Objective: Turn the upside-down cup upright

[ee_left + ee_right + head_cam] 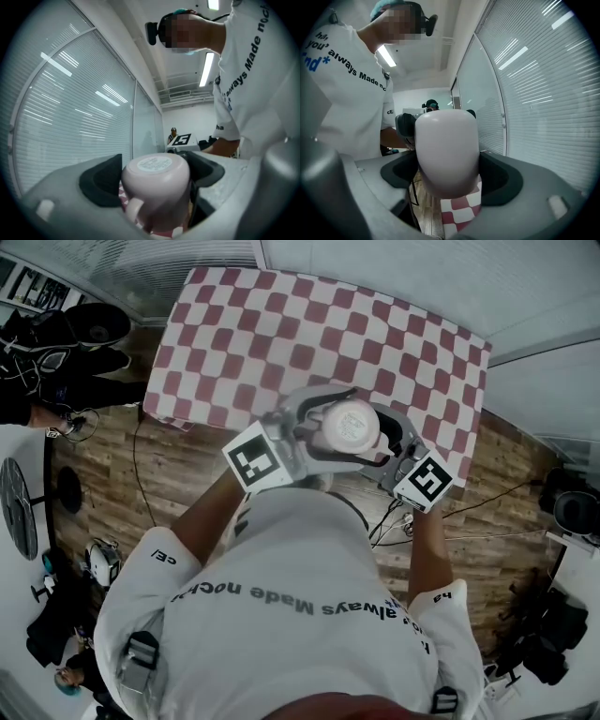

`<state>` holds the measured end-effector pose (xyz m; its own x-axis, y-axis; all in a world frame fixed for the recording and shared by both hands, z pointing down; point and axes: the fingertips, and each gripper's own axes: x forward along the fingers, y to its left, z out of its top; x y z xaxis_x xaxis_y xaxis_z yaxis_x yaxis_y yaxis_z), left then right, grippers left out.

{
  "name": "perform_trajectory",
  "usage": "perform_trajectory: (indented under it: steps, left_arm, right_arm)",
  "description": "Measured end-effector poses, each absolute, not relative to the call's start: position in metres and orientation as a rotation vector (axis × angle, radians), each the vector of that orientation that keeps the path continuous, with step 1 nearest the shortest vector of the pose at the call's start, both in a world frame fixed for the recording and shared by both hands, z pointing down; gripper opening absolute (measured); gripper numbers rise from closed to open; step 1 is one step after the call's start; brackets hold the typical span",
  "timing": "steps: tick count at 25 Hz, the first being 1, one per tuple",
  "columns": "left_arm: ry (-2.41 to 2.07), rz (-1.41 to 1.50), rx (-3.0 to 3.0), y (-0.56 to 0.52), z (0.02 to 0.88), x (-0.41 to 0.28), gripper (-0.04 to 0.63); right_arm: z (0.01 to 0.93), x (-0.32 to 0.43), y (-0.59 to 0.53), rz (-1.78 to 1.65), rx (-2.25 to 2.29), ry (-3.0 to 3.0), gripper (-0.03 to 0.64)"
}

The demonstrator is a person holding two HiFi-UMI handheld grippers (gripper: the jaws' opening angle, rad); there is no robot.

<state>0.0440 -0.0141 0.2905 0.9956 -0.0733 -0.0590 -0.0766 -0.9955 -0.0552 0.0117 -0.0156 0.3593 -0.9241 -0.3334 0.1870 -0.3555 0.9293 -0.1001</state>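
Wood-plank flooring (122, 474) runs round a tabletop covered in a red-and-white checked cloth (281, 324), seen from the head view. Over its near edge a pale pink ceramic cup (349, 426) sits between both tools. The left tool (317, 430) closes in from one side and the right tool (382, 439) from the other. The cup's round flat end faces up at the camera.

Left gripper view: the cup fills the gap between the black pads (101, 180), which press its sides, so this tool is clamped on it. A round white sticker (156, 164) marks the base, which points upward. The handle (133, 211) curves toward the camera, and slatted window blinds (70, 117) stand behind.

Right gripper view: the same cup stands between this tool's pads (499, 180), gripped as well, its closed rounded end on top and checked cloth showing below.

I judge the grasp secured but the turn not begun, since the base is up and the mouth down. Whether the rim rests on the cloth or is raised clear, I cannot tell. Rotating it and setting it down upright remain.
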Motion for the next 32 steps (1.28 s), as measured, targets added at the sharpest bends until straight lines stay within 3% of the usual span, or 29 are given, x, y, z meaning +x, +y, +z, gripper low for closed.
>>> perform_trajectory:
  steps: [32]
  left_arm:
    - [-0.004,-0.234,-3.069,-0.054,0.452,0.077,0.434]
  right_arm:
    - [0.52,0.032,-0.057,0.381,0.509,-2.74,0.405]
